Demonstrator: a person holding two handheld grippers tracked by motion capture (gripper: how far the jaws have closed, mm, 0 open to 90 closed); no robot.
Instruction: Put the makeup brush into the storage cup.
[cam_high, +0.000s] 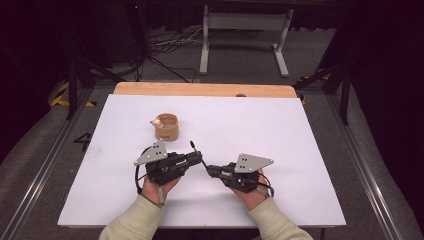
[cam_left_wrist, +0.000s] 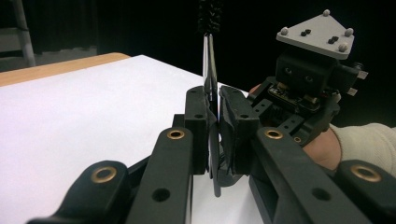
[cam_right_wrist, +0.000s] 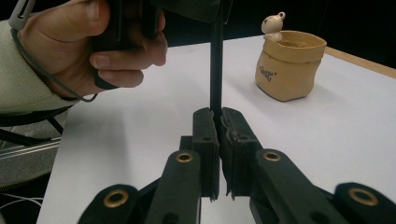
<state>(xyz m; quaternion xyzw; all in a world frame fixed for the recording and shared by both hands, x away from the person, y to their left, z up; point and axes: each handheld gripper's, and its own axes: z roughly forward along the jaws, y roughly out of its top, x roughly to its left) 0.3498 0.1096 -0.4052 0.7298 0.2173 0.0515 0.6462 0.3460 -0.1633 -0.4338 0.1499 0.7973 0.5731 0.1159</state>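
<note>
Low in the centre of the high view, the left gripper (cam_high: 199, 159) and right gripper (cam_high: 211, 170) meet over the white tabletop (cam_high: 280, 135), both clamped tight on one thin black brush (cam_high: 196, 152). In the left gripper view the brush (cam_left_wrist: 210, 60) is a slim flat stem topped by a dark bristly tuft. Above them, toward the upper left, sits a tan sack-shaped pot (cam_high: 166, 126) with a small pale figure on its rim.

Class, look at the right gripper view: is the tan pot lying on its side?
No. The tan pot stands upright on the white table, open mouth up, with a small figurine at its rim.
</note>
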